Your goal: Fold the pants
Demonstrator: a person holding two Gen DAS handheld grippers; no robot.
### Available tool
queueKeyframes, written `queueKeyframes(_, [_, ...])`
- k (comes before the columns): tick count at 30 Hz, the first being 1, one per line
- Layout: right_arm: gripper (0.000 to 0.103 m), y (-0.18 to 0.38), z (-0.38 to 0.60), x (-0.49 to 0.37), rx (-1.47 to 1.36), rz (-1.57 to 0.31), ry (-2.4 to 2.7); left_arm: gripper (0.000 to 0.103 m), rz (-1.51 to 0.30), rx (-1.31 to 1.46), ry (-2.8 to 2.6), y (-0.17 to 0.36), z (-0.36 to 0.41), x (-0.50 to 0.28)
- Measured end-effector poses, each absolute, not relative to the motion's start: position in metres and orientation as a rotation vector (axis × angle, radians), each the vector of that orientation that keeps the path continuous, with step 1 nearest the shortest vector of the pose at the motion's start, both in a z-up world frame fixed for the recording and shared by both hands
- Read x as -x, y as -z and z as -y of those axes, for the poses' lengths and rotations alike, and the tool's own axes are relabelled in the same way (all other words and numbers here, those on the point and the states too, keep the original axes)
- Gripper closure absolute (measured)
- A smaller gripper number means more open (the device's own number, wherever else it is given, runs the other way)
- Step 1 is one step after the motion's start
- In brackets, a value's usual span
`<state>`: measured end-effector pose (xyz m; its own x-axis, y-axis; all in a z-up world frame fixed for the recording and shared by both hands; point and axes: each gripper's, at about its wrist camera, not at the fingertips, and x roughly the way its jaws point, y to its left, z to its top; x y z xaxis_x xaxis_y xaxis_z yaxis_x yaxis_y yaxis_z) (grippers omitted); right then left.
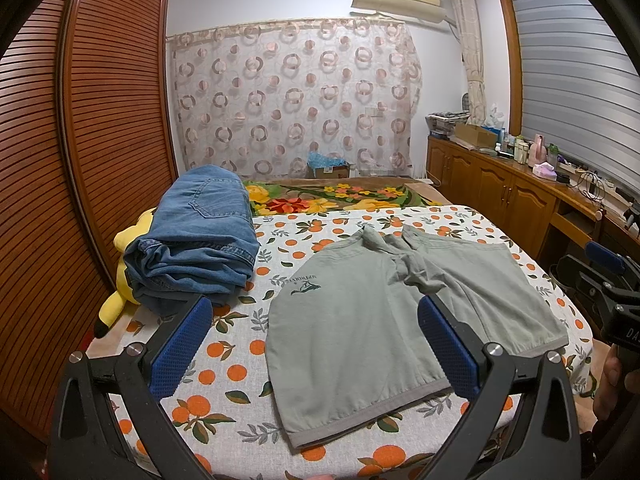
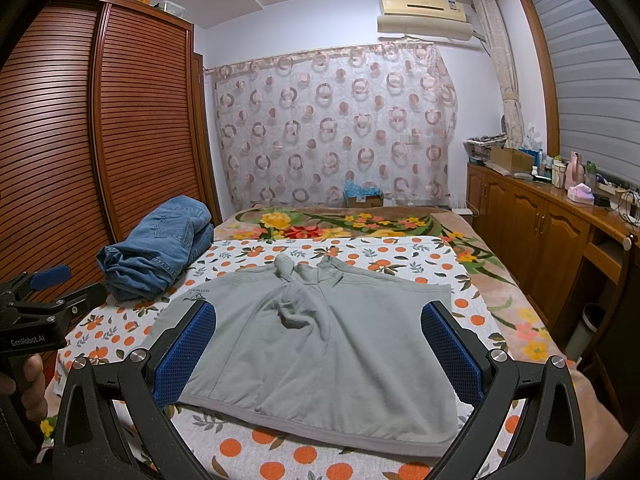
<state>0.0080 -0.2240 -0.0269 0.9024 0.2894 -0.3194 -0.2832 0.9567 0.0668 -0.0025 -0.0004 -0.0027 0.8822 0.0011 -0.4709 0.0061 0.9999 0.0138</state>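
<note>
On my left camera, the left gripper (image 1: 316,344) is spread wide above the grey shorts (image 1: 384,320), flat on the bed sheet (image 1: 236,360) beside folded jeans (image 1: 200,248). On my right camera, the right gripper (image 2: 320,350) hangs equally spread, empty.

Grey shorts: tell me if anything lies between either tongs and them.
Nothing visible does. The grey shorts lie spread flat on the orange-print sheet, right ahead of the open left tongs and open right tongs. The folded jeans sit off to the left, apart from the shorts.
</note>
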Motion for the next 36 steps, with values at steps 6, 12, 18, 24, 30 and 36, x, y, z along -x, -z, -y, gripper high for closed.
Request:
queueKeyframes(6, [0.001, 0.028, 0.223, -0.009, -0.019, -0.343, -0.297, 0.0, -0.513, -0.013, 0.013, 0.003, 0.001, 0.0])
queueKeyframes(12, [0.001, 0.034, 0.224, -0.012, -0.013, -0.368, -0.291, 0.0, -0.552, -0.006, 0.018, 0.003, 0.002, -0.004])
queueKeyframes(18, [0.001, 0.039, 0.224, -0.016, -0.012, -0.398, -0.279, 0.0, -0.599, -0.008, 0.028, 0.027, -0.007, -0.016])
queueKeyframes(24, [0.001, 0.042, 0.225, -0.019, -0.006, -0.428, -0.264, 0.0, -0.652, -0.012, 0.036, 0.045, -0.013, -0.023])
queueKeyframes(30, [0.001, 0.045, 0.227, -0.022, 0.001, -0.451, -0.256, 0.0, -0.706, -0.012, 0.051, 0.06, -0.023, -0.029])
queueKeyframes(36, [0.001, 0.051, 0.231, -0.027, 0.008, -0.481, -0.253, 0.001, -0.757, -0.015, 0.078, 0.07, -0.035, -0.031])
